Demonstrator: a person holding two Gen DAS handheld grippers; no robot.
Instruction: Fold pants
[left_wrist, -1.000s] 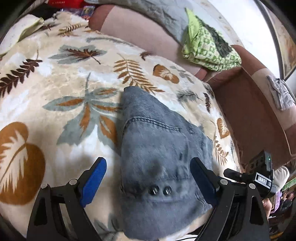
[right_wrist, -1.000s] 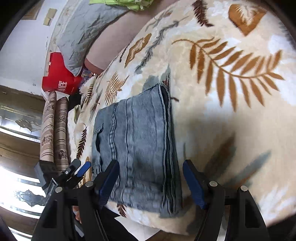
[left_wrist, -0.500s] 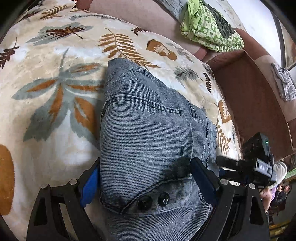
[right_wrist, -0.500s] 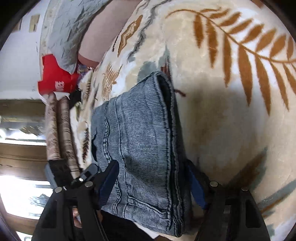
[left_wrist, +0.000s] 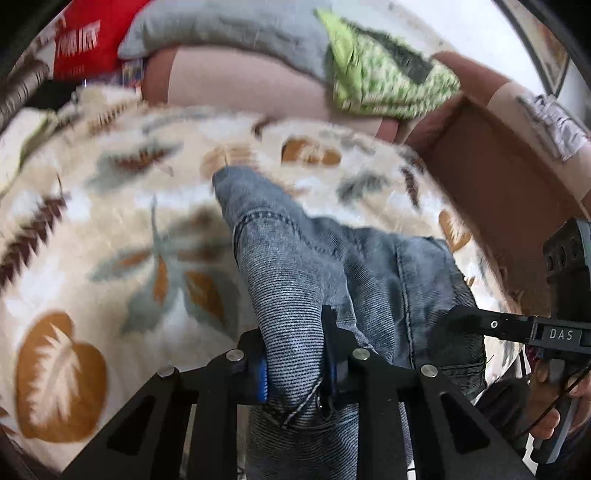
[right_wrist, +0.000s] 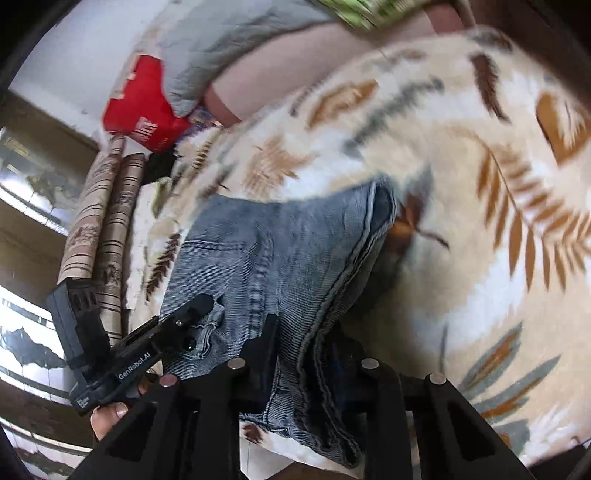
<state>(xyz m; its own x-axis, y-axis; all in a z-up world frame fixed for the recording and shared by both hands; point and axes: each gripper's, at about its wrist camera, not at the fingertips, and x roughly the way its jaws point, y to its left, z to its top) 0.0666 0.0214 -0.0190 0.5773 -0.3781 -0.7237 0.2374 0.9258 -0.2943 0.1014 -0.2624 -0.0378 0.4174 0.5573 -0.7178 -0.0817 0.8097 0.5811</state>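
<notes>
The folded grey-blue denim pants (left_wrist: 295, 266) lie on a cream blanket with a leaf print (left_wrist: 92, 229). My left gripper (left_wrist: 295, 354) is shut on the near left edge of the pants and bunches the cloth between its blue pads. My right gripper (right_wrist: 306, 354) is shut on the near right edge of the pants (right_wrist: 280, 251), where the layered seams are gathered. Each gripper shows in the other's view: the right one (left_wrist: 517, 328) and the left one (right_wrist: 147, 343). The near edge of the pants is raised off the blanket.
A grey pillow (left_wrist: 229, 33), a green patterned cloth (left_wrist: 384, 77) and a red bag (left_wrist: 81, 40) lie at the back of the brown sofa (left_wrist: 498, 177). Rolled patterned mats (right_wrist: 110, 221) stand at the left beside the blanket.
Both grippers have closed on the near edge of the pants, which were lying flat between open jaws before. The gripped edge has lifted and the view has swung back and up.
</notes>
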